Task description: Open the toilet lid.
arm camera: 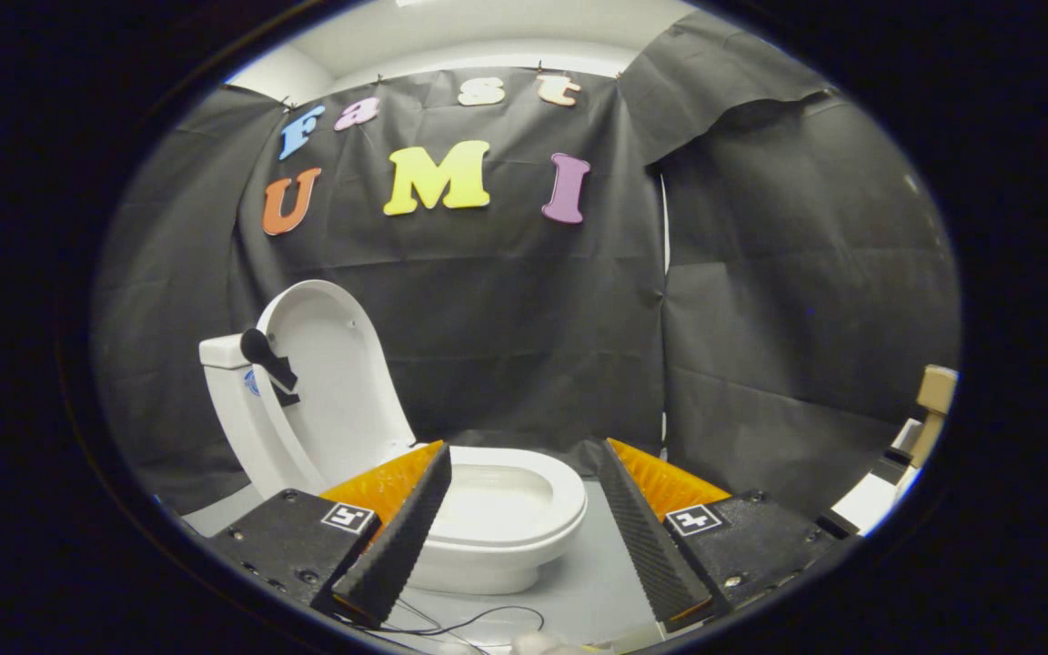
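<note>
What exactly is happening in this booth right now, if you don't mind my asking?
A person is working a handheld gripper on a small white toilet that stands on a pale table. The toilet lid already stands upright against the tank, so the bowl lies uncovered. The gripper's fingers are spread wide and hold nothing; the bowl sits between and just beyond them. A thin black cable lies on the table near the fingers.
</note>
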A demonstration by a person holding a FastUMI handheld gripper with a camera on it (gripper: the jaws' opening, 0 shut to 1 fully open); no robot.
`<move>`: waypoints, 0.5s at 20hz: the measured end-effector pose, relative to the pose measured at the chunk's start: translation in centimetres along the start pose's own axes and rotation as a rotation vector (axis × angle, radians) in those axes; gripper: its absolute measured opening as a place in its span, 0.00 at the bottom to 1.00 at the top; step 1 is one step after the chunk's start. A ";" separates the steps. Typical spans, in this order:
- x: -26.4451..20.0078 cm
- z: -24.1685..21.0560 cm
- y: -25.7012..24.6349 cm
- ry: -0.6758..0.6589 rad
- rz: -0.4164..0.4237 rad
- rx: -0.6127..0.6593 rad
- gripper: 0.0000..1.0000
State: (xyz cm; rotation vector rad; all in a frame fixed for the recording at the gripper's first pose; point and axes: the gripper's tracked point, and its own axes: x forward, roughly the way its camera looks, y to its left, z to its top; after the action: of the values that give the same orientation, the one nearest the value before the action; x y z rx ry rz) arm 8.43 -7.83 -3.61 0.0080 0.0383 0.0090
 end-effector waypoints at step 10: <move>-0.1 0.0 0.1 -0.002 -0.003 -0.005 1.00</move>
State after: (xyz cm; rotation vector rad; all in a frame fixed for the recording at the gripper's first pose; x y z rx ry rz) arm 8.28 -7.78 -3.58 0.0029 0.0359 0.0063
